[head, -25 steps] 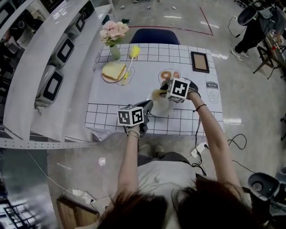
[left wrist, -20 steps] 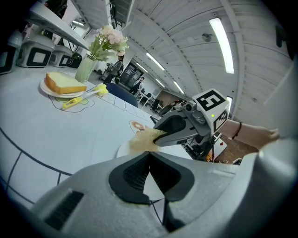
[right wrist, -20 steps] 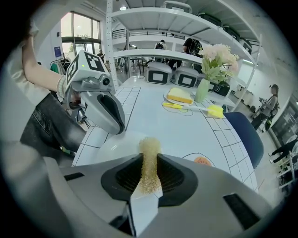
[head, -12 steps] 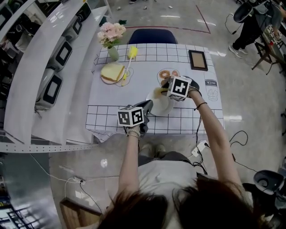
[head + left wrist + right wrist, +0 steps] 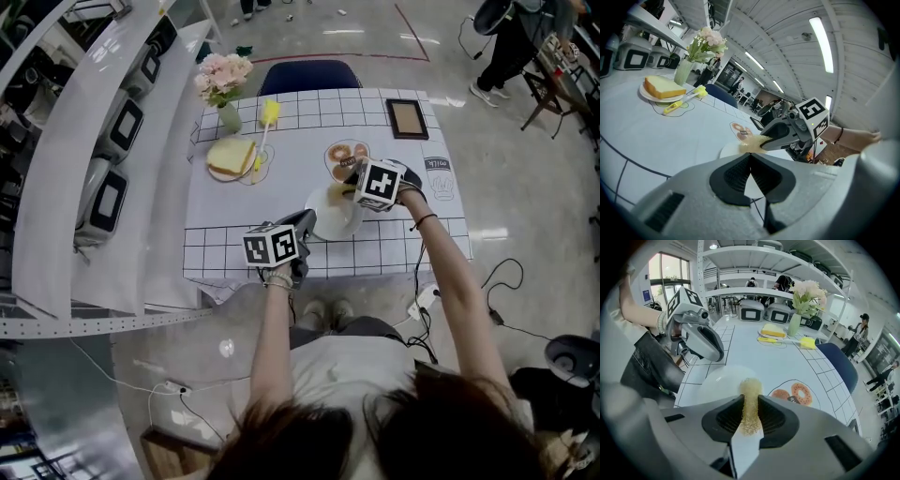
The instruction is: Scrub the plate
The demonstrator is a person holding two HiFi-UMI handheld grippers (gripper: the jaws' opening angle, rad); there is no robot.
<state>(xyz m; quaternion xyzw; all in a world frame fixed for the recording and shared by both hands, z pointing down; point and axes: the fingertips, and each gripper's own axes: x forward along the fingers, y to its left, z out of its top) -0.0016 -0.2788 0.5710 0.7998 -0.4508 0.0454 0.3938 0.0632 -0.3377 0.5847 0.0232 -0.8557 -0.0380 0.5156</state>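
Observation:
A white plate (image 5: 339,217) lies near the table's front edge. My left gripper (image 5: 307,223) is shut on the plate's left rim; in the left gripper view the jaws meet over the plate (image 5: 730,150). My right gripper (image 5: 349,187) is shut on a yellow mesh scrubber (image 5: 333,195), whose free end rests on the plate's far side. In the right gripper view the scrubber (image 5: 750,392) sticks out between the pads over the plate (image 5: 717,380), with the left gripper (image 5: 718,356) at the far rim. The left gripper view shows the scrubber (image 5: 751,144) in the right gripper (image 5: 763,141).
At the back left are a slice of bread on a small plate (image 5: 231,156), a yellow brush (image 5: 266,120) and a vase of flowers (image 5: 225,92). A picture frame (image 5: 408,118) lies at the back right. A blue chair (image 5: 309,75) stands behind the table, and shelves with appliances (image 5: 108,202) run along the left.
The head view has shifted slightly. Both grippers stay at the plate, with the scrubber still against it; I see hardly any movement of either.

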